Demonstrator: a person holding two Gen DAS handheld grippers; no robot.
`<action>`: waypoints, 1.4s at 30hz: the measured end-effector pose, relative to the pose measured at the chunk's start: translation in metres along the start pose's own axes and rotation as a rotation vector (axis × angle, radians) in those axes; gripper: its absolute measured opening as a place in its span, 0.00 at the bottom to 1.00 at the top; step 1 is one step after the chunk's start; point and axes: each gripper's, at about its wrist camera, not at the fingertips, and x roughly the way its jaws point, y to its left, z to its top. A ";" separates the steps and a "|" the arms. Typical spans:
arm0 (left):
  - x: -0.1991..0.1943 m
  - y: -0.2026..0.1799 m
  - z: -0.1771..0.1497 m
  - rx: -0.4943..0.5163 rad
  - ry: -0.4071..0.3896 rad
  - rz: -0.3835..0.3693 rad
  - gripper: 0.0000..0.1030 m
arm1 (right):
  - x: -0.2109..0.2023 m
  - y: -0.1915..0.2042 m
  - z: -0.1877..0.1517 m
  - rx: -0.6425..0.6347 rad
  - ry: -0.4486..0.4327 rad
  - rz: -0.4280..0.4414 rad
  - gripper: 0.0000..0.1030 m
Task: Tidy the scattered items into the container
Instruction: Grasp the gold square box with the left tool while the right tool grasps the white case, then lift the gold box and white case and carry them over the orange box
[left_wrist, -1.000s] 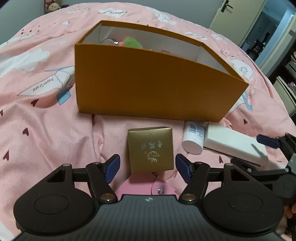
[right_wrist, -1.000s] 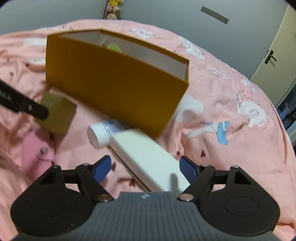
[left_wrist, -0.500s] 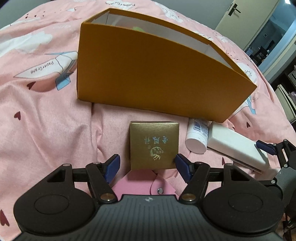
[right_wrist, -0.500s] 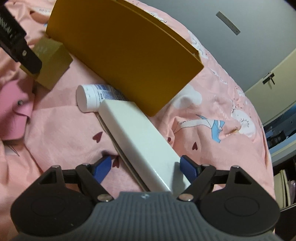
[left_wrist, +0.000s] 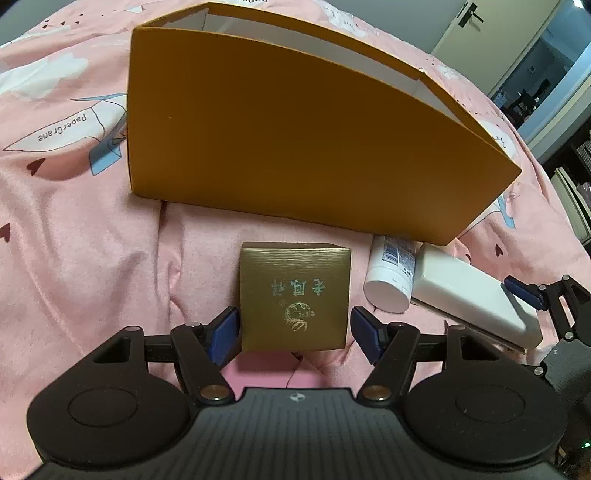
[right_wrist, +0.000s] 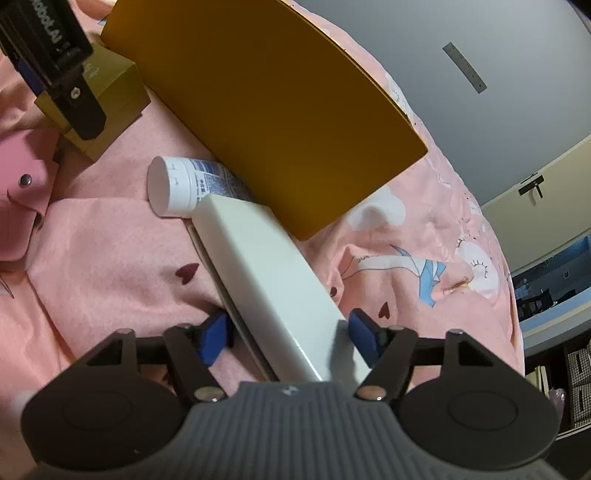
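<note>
Pink bedding (left_wrist: 92, 251) printed with clouds, hearts and paper cranes covers the whole working surface; a grey wall and a cream door lie behind it, and a dim doorway opens at the far right of the left wrist view. Orange container (left_wrist: 295, 147), open-topped with a white lining, stands upright on the bedding, its long side facing both cameras. Gold box (left_wrist: 294, 295) lies just in front of that side, lettered face up, its near half between the pads of the left gripper (left_wrist: 293, 334); the jaws stand wide, the left pad at or just beside the box's edge and the right pad clear of it. Pink pouch (right_wrist: 22, 206) with a metal snap lies beside the gold box, on its side away from the container. White bottle (right_wrist: 184, 186) lies on its side, cap end pointing away from the container, far end tucked against the container's base. Long white case (right_wrist: 266, 273) lies next to the bottle, its long axis running from the container's corner toward the right gripper (right_wrist: 288, 336). Its near end sits between the blue pads; the jaws are closing on it, and whether the pads already press its sides cannot be told.
</note>
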 end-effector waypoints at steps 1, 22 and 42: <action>0.001 0.000 0.000 0.002 0.002 0.004 0.76 | 0.000 -0.001 0.000 -0.001 -0.002 0.003 0.67; -0.017 -0.002 -0.005 0.074 0.015 0.009 0.69 | -0.056 -0.022 0.017 0.080 -0.072 0.197 0.30; -0.011 0.002 -0.011 0.103 0.065 0.021 0.69 | -0.026 -0.044 0.024 0.293 -0.022 0.323 0.32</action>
